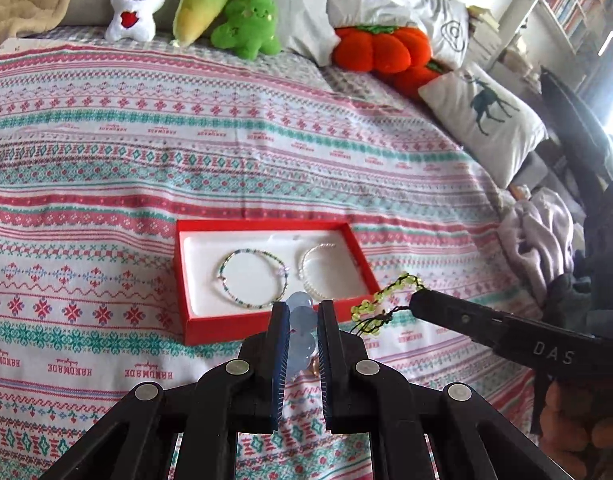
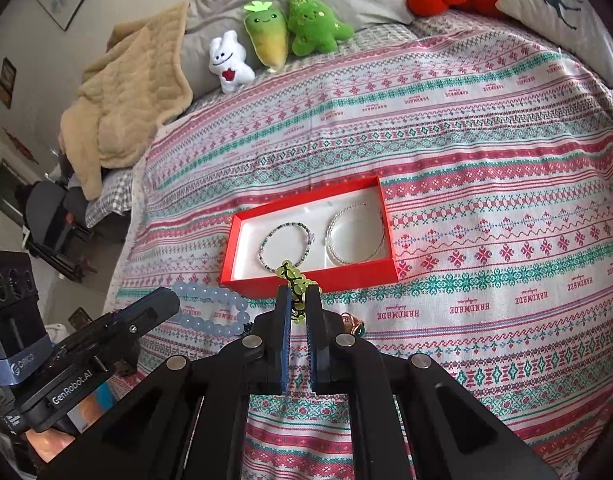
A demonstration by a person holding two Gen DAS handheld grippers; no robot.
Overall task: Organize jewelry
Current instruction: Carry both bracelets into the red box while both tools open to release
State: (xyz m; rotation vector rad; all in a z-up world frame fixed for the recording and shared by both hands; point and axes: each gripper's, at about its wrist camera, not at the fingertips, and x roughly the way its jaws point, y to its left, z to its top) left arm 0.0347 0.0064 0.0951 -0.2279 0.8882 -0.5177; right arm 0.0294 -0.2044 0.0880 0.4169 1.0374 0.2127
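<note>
A red box point(image 1: 266, 330) point(image 2: 310, 278) with a white lining lies on the patterned bedspread. In it rest a teal bead bracelet point(image 1: 252, 276) point(image 2: 285, 245) and a clear bead bracelet point(image 1: 320, 270) point(image 2: 355, 239). My left gripper point(image 1: 302, 310) point(image 2: 174, 300) is shut on a pale blue bead bracelet point(image 1: 302, 328) point(image 2: 210, 310), lifted just in front of the box's near wall. My right gripper point(image 2: 298, 292) point(image 1: 416, 300) is shut on a yellow-green bead bracelet with dark cord point(image 2: 294, 280) point(image 1: 380, 296), held at the box's near right corner.
A small copper ring point(image 2: 352, 325) point(image 1: 314, 366) lies on the bedspread point(image 1: 106, 160) near the grippers. Plush toys point(image 1: 202, 8) point(image 2: 282, 36), an orange pumpkin cushion point(image 1: 382, 48) and pillows point(image 1: 486, 120) line the far side. A lilac cloth point(image 1: 538, 236) lies at the right edge, a beige blanket point(image 2: 126, 96) at the left.
</note>
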